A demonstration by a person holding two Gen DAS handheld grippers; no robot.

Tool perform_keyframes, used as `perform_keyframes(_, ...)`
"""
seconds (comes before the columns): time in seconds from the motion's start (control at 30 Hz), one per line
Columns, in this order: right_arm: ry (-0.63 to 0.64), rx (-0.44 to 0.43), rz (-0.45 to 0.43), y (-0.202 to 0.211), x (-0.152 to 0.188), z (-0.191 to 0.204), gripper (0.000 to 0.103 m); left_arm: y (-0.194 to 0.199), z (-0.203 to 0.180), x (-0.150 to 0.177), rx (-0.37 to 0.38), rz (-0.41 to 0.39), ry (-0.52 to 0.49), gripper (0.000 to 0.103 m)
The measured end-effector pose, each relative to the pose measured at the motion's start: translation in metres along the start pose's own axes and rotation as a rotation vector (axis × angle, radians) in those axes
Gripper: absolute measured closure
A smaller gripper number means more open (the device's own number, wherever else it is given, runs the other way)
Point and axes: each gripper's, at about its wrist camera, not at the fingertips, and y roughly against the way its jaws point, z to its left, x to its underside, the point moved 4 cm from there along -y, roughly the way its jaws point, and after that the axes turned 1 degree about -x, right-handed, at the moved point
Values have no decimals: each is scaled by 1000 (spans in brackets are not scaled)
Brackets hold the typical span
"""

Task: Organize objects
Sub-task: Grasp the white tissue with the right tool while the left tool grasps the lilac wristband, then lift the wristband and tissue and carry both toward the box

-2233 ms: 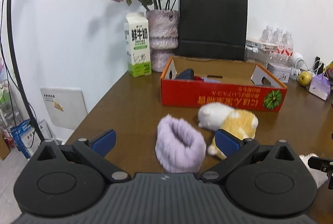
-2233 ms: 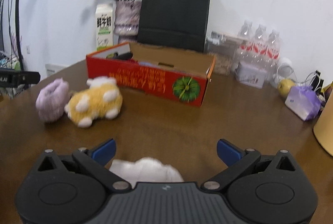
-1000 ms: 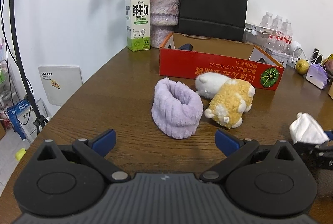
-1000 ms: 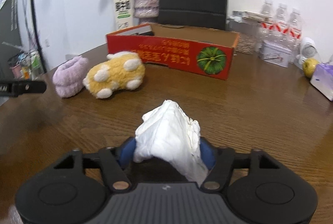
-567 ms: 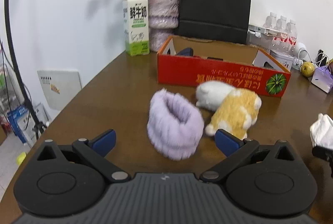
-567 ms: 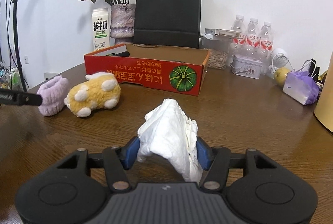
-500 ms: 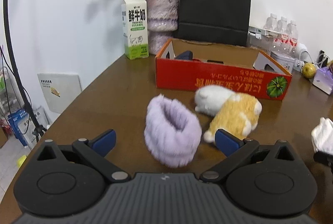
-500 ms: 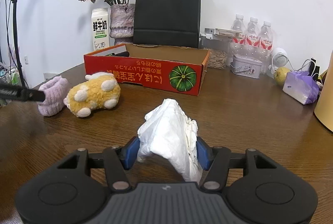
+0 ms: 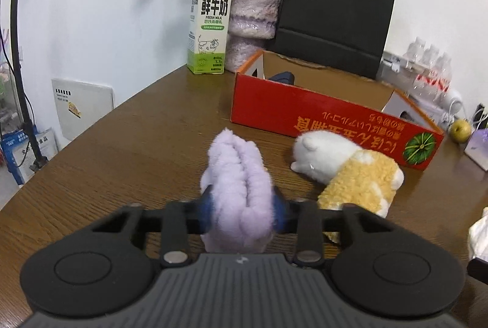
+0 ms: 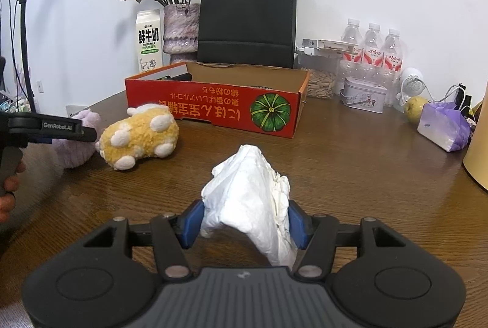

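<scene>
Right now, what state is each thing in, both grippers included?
left gripper: shut on purple fuzzy band, squashed flat
right gripper: shut on white crumpled cloth
plush toy: lying on table
red box: open-topped
milk carton: upright
black bag: upright

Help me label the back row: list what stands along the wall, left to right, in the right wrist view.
Milk carton → flower vase → black paper bag → water bottles → yellow fruit

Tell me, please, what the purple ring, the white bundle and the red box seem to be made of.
Purple ring: soft plush fabric, probably; fuzzy pile, squashed flat in the left gripper. White bundle: thin crumpled tissue or cloth, matte; which one is unclear. Red box: cardboard, brown inside, printed red outside.
</scene>
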Motion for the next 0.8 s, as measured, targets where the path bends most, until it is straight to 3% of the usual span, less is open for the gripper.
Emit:
perform_keyframes(0.2,-8,-2,-9,1,0,-2,46,28,23,10,-13,-22,30,72)
perform_keyframes(0.37,-6,-4,-11,2,0,-2,46,51,29,20,-40,-72,-4,72)
perform_keyframes(0.8,2,41,-37,9,0,1,46,69,28,26,13,-114,-16,72)
